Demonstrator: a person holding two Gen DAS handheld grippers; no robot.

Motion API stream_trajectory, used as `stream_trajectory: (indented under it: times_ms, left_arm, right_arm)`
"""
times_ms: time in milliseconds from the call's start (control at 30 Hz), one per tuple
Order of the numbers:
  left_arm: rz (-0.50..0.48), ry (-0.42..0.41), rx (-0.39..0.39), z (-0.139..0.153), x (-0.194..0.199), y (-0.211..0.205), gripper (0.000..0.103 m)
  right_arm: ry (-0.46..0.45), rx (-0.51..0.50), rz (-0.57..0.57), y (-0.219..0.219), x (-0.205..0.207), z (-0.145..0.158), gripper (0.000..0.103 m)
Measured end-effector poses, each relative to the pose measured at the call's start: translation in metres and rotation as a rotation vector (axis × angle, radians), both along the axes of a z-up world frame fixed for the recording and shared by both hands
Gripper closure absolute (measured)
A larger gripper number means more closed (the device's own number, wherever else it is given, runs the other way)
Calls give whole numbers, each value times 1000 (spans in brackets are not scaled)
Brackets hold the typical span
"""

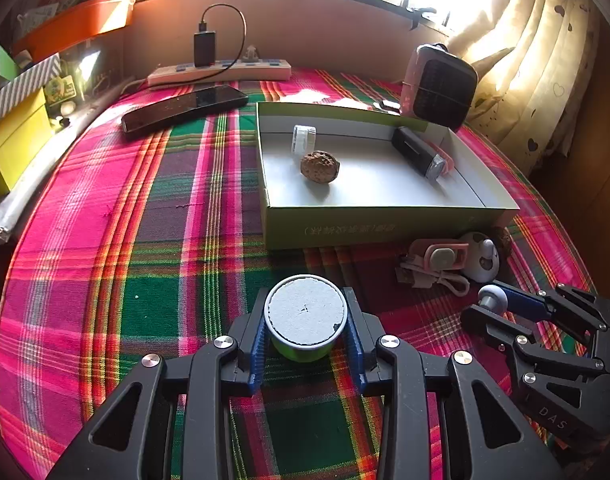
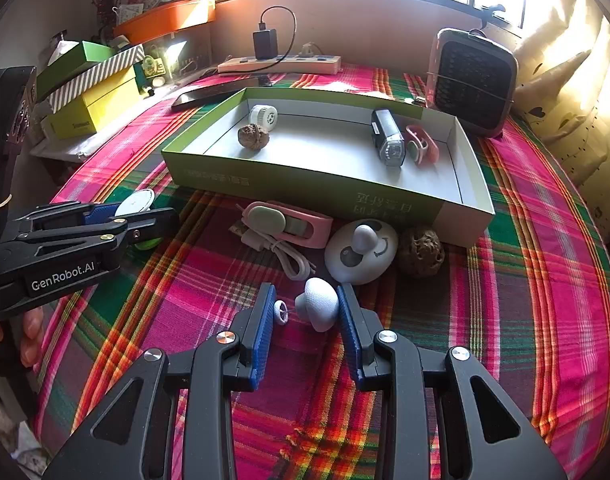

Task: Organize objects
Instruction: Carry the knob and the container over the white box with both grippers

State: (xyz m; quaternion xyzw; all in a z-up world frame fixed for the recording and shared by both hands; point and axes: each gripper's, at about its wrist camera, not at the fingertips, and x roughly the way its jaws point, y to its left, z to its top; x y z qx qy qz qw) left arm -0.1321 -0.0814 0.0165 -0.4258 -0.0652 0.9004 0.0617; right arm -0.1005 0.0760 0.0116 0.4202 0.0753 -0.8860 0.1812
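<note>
The left gripper [image 1: 305,336] clamped a round green tin [image 1: 305,322] with a matte white lid; at three o'clock, the right gripper [image 2: 305,320] pinched a pebbled, mushroom-shaped knob [image 2: 319,306], both over plaid cloth [image 1: 145,240].

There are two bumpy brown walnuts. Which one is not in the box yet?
The walnut lying on the plaid cloth, against the box's outer front wall beside the white egg-shaped gadget. The other walnut already sits inside the box, near the small white jar.
</note>
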Motion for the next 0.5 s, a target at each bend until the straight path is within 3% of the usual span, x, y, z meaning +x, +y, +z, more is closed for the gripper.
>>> stream_trajectory:
  times_ms: [500]
  left_arm:
    - [-9, 25, -13, 13, 3, 0, 72]
  right_arm:
    - [29, -28, 11, 3, 3, 8, 70]
